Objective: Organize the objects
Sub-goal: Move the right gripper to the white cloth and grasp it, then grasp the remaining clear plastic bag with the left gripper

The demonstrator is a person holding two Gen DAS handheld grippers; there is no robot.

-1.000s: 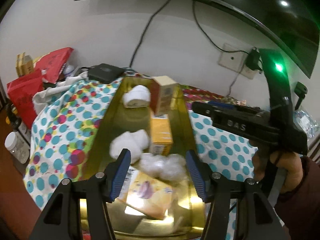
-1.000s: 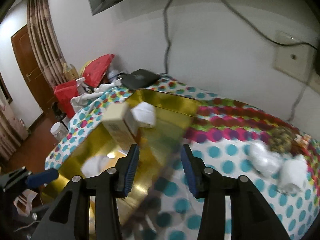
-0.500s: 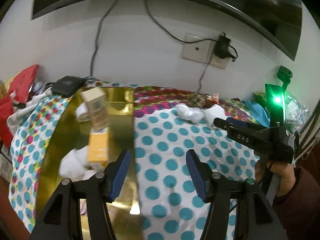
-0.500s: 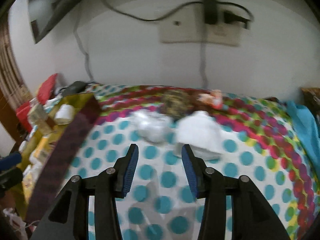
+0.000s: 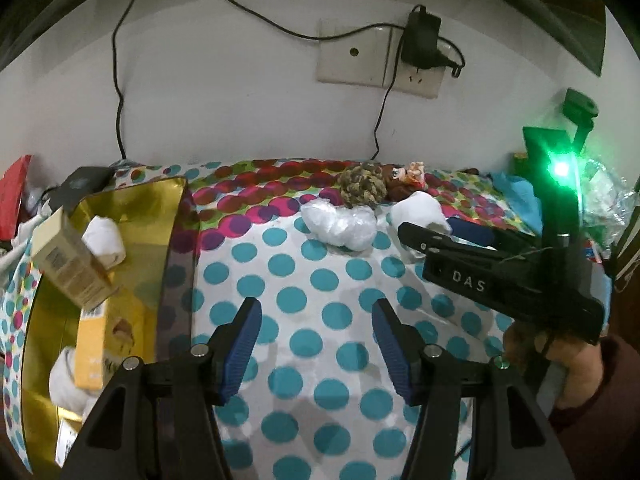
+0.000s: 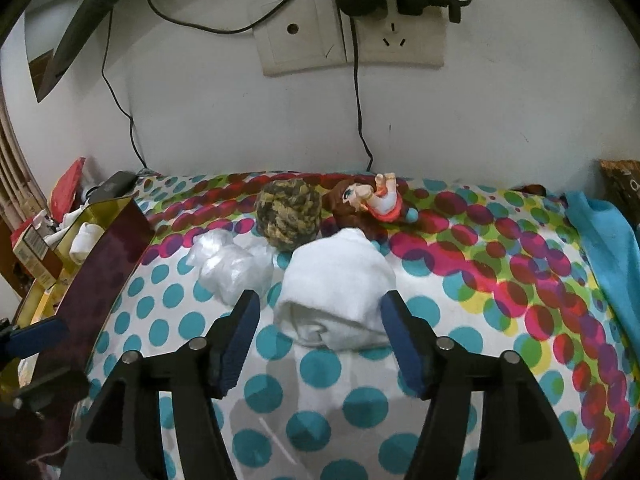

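While my right gripper [image 6: 316, 332] hangs just above the dotted cloth [image 6: 360, 408], its blue fingers [image 6: 240, 332] stand wide apart and hold nothing. The rolled white sock [image 6: 340, 292] lies directly ahead, its near end between the fingertips, so I judge this is the thing I take next. I keep the jaws wide because the roll is thick and soft, and it must fit between them before I close.

A little further ahead and to the left of this gripper lies a crumpled clear plastic bag [image 6: 230, 268], touching or almost touching the sock. Behind both sit a knitted camouflage ball [image 6: 288, 214] and a small doll [image 6: 372, 202], close to the wall. They wait in a group, not yet sorted.

My left gripper [image 5: 316, 344] is also spread open and empty. It hovers over bare cloth, I think so that it stays out of the way. To its left stands the gold box [image 5: 160, 216], which already holds a tilted carton [image 5: 68, 264], a yellow pack [image 5: 96, 344] and a white roll [image 5: 104, 236]. I judge this box is where the sock should go. The risk is that the plastic bag is caught together with the sock.
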